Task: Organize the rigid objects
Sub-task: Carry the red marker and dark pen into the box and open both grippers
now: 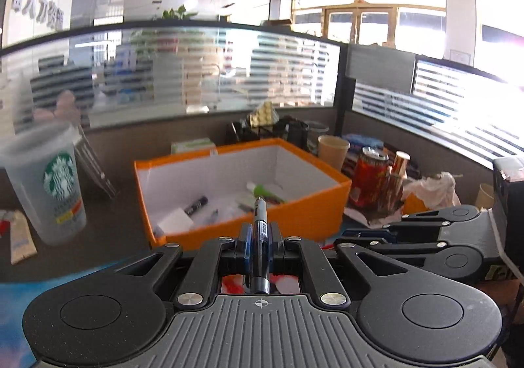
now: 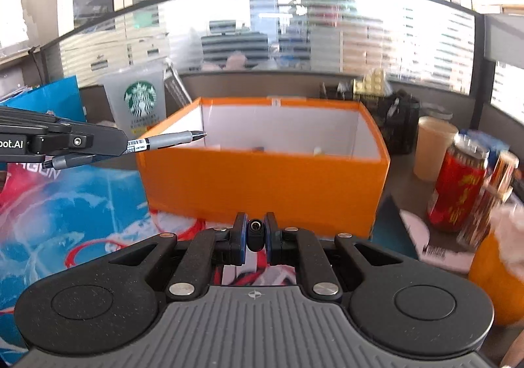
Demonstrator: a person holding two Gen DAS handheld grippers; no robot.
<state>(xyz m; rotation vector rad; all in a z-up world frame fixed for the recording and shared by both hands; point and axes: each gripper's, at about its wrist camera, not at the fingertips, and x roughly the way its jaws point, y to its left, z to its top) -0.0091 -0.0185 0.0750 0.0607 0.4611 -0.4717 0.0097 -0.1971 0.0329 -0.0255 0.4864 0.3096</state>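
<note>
Left wrist view: left gripper (image 1: 260,248) closed on a pen (image 1: 261,237), blue pads (image 1: 246,242) pressing its barrel from both sides. Pen runs forward along the fingers, tip pointing at the orange box (image 1: 314,201) just ahead. Beside it on the right, the right gripper (image 1: 357,237) enters from the frame edge, seen side-on. Inside the box: a black marker (image 1: 196,205), a white block (image 1: 175,223), a green-capped item (image 1: 265,190) and other small pieces too blurred to name. Starbucks cup (image 1: 49,184) upright near the desk's left edge, well apart from the box. Red can (image 1: 370,181) upright just right of the box, a paper cup (image 1: 333,151) behind it. Striped glass partition (image 1: 203,70) along the desk's far edge.

Right wrist view: right gripper (image 2: 255,234) clamped on a small dark cylindrical object (image 2: 255,233); only its round end shows, identity cannot be told. Below and to the left, a blue and red printed sheet (image 2: 82,204) covers the desk. Box (image 2: 262,184) directly ahead, near wall facing the camera. Left gripper (image 2: 122,147) comes in from the left, holding the pen (image 2: 163,139) level, tip just over the box's left rim. A second pen-like piece (image 2: 70,161) shows under those fingers. Cup (image 2: 139,102) behind the box's left corner; can (image 2: 457,184) to the right of the box.
</note>
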